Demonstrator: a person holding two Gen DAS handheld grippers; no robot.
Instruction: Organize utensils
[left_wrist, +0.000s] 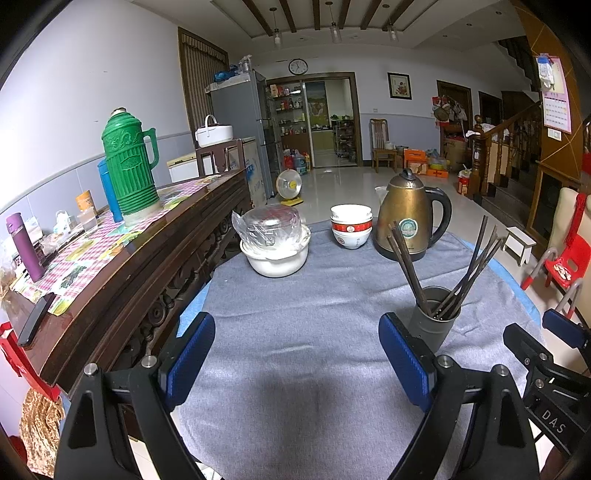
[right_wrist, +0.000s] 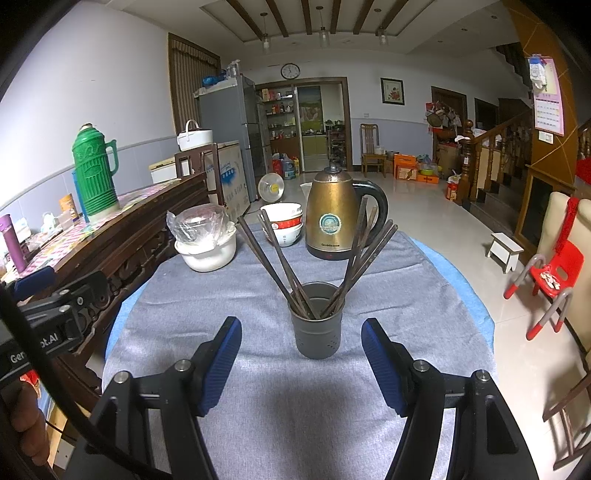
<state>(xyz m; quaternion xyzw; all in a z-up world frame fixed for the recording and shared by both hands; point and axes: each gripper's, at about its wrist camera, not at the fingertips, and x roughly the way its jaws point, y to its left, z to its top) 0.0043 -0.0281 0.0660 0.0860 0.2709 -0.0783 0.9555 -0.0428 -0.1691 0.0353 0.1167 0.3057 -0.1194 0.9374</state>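
A dark grey utensil holder (right_wrist: 318, 330) stands on the grey tablecloth (right_wrist: 258, 398) with several dark chopsticks (right_wrist: 280, 266) fanned out of it. In the left wrist view the holder (left_wrist: 436, 321) stands just right of my left gripper's right finger, with the chopsticks (left_wrist: 469, 269) leaning out. My left gripper (left_wrist: 297, 354) is open and empty above bare cloth (left_wrist: 295, 332). My right gripper (right_wrist: 301, 360) is open and empty, with the holder just beyond the gap between its fingers. The right gripper also shows at the left wrist view's right edge (left_wrist: 546, 354).
A brass electric kettle (right_wrist: 334, 218), stacked red-and-white bowls (right_wrist: 283, 223) and a white pot holding a plastic-wrapped glass bowl (right_wrist: 205, 240) stand at the table's far side. A dark wooden sideboard (left_wrist: 122, 266) with a green thermos (left_wrist: 129, 170) runs along the left. A red child's chair (right_wrist: 550, 280) stands right.
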